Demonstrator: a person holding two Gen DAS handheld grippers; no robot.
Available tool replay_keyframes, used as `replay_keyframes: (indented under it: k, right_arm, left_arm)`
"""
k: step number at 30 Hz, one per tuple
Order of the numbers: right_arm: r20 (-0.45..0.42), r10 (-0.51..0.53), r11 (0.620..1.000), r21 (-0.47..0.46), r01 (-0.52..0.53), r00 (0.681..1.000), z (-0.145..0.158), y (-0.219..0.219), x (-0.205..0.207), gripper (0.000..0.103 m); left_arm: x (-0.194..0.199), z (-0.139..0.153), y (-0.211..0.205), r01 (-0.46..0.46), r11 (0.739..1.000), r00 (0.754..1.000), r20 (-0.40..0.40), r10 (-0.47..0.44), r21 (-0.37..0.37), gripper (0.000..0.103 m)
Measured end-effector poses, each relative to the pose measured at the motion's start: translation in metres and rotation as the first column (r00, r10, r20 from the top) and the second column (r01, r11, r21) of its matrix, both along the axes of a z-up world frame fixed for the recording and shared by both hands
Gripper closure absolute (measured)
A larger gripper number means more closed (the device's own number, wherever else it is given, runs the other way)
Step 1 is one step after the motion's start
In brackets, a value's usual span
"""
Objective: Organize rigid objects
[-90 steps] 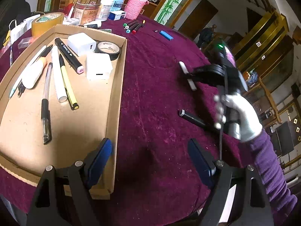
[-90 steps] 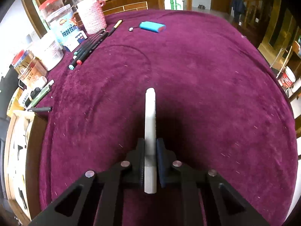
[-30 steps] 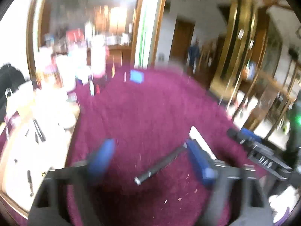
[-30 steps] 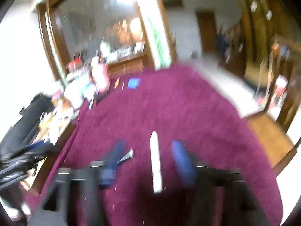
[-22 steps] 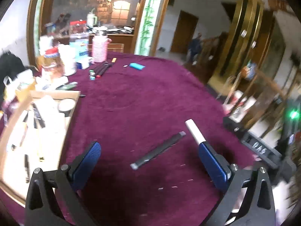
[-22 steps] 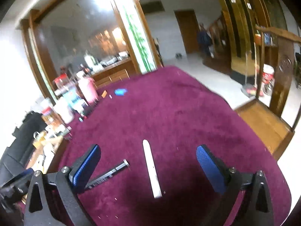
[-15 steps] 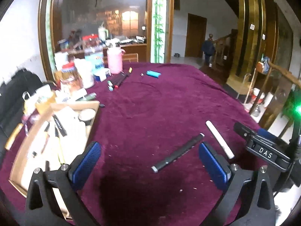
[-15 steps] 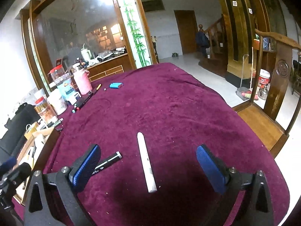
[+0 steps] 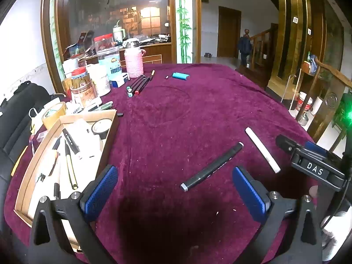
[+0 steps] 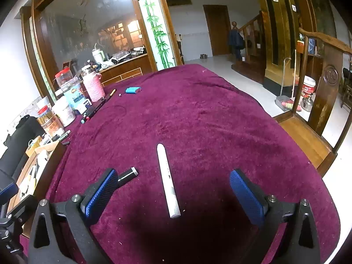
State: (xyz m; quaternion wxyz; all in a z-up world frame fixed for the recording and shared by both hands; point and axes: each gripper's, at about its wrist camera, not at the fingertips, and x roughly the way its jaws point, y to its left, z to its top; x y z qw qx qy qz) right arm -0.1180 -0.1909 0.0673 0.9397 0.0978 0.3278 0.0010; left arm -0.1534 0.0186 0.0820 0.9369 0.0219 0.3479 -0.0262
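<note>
Right wrist view: right gripper [image 10: 173, 189] fingers spread wide, empty, above cloth [image 10: 198, 121]. White pen [image 10: 168, 180] lies flat between fingers, untouched. Black marker [image 10: 128, 175] just beside left pad [image 10: 100, 192].

Left wrist view: left gripper [image 9: 176, 190] fingers also spread, empty. Black marker [image 9: 212, 167] lies diagonal between them; white pen [image 9: 261, 149] near, to right. Box [image 9: 107, 140] with pens, tape at left, well apart from both.

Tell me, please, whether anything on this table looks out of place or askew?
Two pens lie loose on the cloth away from the cardboard tray holding the other stationery: a black marker lying diagonally and a white pen beside it, the two apart and at different angles. Nothing looks spilled or damaged.
</note>
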Motion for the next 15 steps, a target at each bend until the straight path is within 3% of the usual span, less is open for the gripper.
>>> replay_keyframes:
  k: [11,15]
  right_arm:
    - [-0.022,0.019,1.000,-0.002,-0.019,1.000,-0.003,0.002,0.003,0.001]
    - [-0.036,0.030,0.999,0.011,-0.030,0.999,-0.004,0.002,0.005,0.001]
  left_arm:
    - [0.003,-0.008,0.001,-0.002,1.000,1.000,-0.025,0.002,0.013,0.000]
    - [0.009,-0.019,0.003,0.017,1.000,0.997,-0.074,-0.018,-0.009,0.000]
